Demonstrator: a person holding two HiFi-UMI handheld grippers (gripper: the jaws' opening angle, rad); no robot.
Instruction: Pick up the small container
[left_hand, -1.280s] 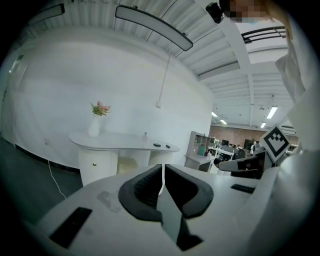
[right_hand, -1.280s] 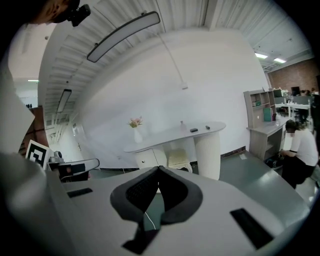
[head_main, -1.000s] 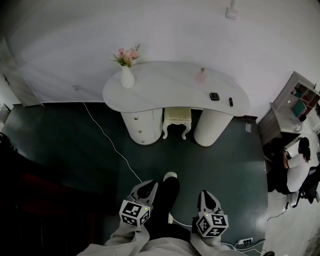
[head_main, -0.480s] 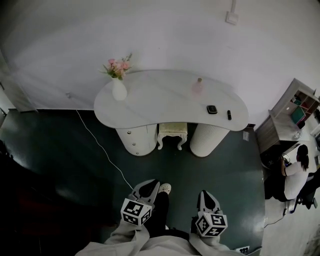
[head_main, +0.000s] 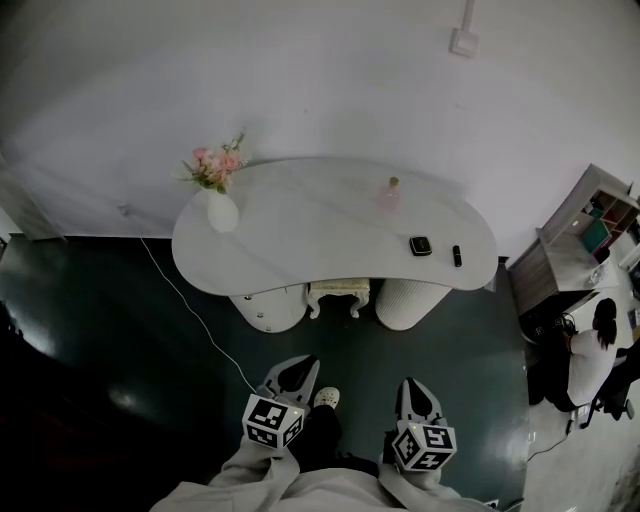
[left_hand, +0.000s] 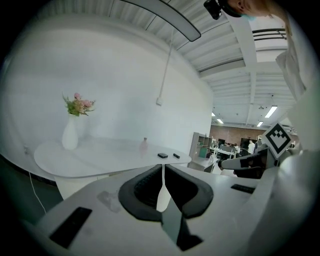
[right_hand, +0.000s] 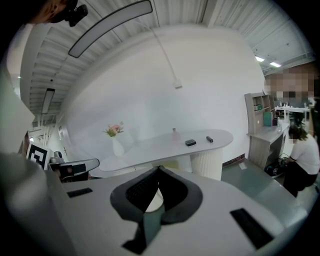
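Observation:
A small black container (head_main: 421, 245) lies on the right part of a white curved table (head_main: 300, 250), next to a black stick-shaped item (head_main: 457, 256). A small pink bottle (head_main: 389, 195) stands behind them. Both grippers hang low by the person's legs, far short of the table. The left gripper (head_main: 290, 372) is shut with nothing in it, and so is the right gripper (head_main: 415, 393). The left gripper view shows the container (left_hand: 162, 155) beyond its closed tips (left_hand: 162, 167). The right gripper view shows the container (right_hand: 190, 142) past its closed tips (right_hand: 159, 169).
A white vase with pink flowers (head_main: 220, 205) stands on the table's left end. A small stool (head_main: 335, 295) sits under the table. A white cable (head_main: 195, 315) runs over the dark floor. At the right are a shelf unit (head_main: 575, 235) and a seated person (head_main: 590, 350).
The table has come nearer and lower in the head view as the person walks toward it. Both grippers keep their place in front of the body, still shut.

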